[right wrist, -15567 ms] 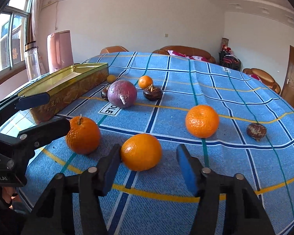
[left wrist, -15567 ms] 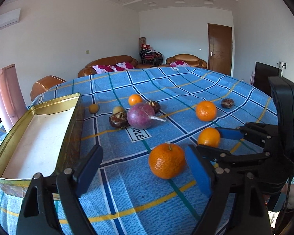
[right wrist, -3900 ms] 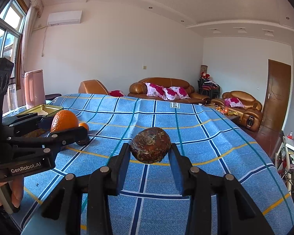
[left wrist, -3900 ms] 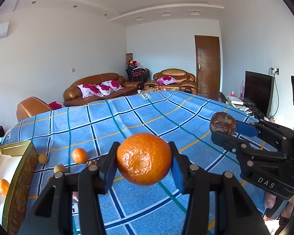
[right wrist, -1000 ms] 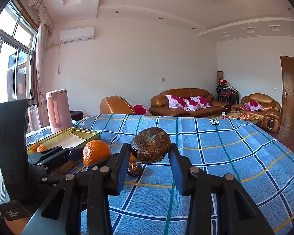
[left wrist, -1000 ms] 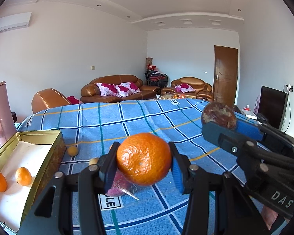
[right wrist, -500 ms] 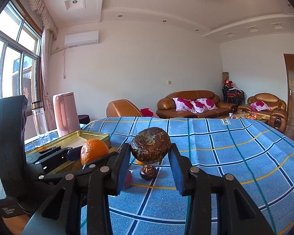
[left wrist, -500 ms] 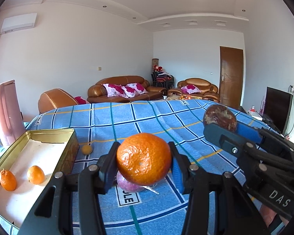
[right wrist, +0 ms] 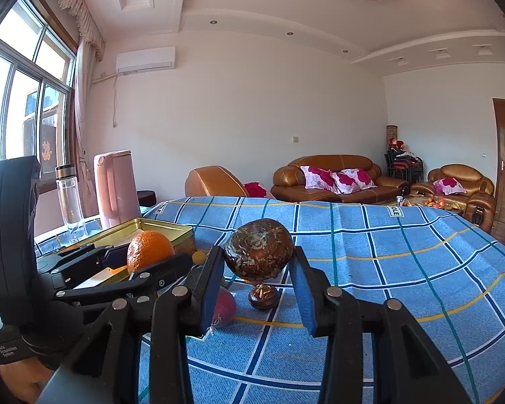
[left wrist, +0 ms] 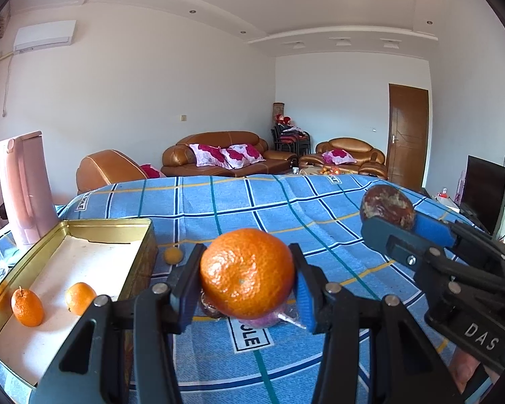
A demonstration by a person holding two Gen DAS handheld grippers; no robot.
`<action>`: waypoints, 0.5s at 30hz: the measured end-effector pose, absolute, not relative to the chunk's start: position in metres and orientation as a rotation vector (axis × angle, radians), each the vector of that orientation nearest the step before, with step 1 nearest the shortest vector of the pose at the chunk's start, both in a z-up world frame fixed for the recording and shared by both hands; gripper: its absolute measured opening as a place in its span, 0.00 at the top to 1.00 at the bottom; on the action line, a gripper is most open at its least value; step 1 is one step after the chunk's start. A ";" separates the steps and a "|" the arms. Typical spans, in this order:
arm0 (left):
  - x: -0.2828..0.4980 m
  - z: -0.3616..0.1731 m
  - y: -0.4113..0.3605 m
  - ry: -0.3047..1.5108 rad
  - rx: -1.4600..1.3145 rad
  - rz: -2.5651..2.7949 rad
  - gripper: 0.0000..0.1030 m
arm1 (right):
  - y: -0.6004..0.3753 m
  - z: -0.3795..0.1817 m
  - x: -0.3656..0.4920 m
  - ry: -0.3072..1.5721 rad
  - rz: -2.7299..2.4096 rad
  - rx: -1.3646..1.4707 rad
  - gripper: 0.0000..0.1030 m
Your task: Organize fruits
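Note:
My left gripper (left wrist: 247,281) is shut on a large orange (left wrist: 246,272) and holds it above the blue checked tablecloth, right of the gold tin (left wrist: 141,262). Two oranges (left wrist: 80,298) lie in the tin. My right gripper (right wrist: 257,262) is shut on a dark brown water chestnut (right wrist: 258,249), held in the air; it also shows in the left wrist view (left wrist: 387,207). The held orange shows in the right wrist view (right wrist: 148,250) beside the tin (right wrist: 165,227). A purple fruit (right wrist: 224,306), another chestnut (right wrist: 263,296) and a small yellow fruit (left wrist: 172,255) lie on the cloth.
A pink kettle (left wrist: 25,185) and a glass bottle (right wrist: 69,198) stand behind the tin at the table's left edge. Brown sofas (left wrist: 225,158) stand beyond the far edge of the table. A TV (left wrist: 484,195) is at the right.
Both grippers have swung left toward the tin with their fruits still held. The tin and its two oranges now show larger in the left wrist view.

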State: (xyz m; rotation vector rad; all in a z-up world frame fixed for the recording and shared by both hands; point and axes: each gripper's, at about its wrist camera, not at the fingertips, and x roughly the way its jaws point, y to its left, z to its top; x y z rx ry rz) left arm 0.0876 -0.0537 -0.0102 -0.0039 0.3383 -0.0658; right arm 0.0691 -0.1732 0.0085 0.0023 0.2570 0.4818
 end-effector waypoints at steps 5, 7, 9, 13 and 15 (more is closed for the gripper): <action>0.087 -0.010 -0.042 0.339 -0.012 -0.044 0.52 | -0.161 0.009 0.069 0.255 0.503 -0.015 0.59; 0.086 -0.010 -0.038 0.336 -0.015 -0.035 0.52 | -0.157 0.008 0.068 0.254 0.510 -0.022 0.59; 0.085 -0.011 -0.033 0.333 -0.017 -0.027 0.52 | -0.154 0.006 0.069 0.255 0.516 -0.025 0.59; 0.083 -0.011 -0.024 0.325 -0.021 -0.012 0.52 | -0.148 0.005 0.069 0.256 0.525 -0.030 0.59; 0.083 -0.011 -0.020 0.323 -0.025 -0.007 0.52 | -0.143 0.005 0.070 0.260 0.530 -0.035 0.59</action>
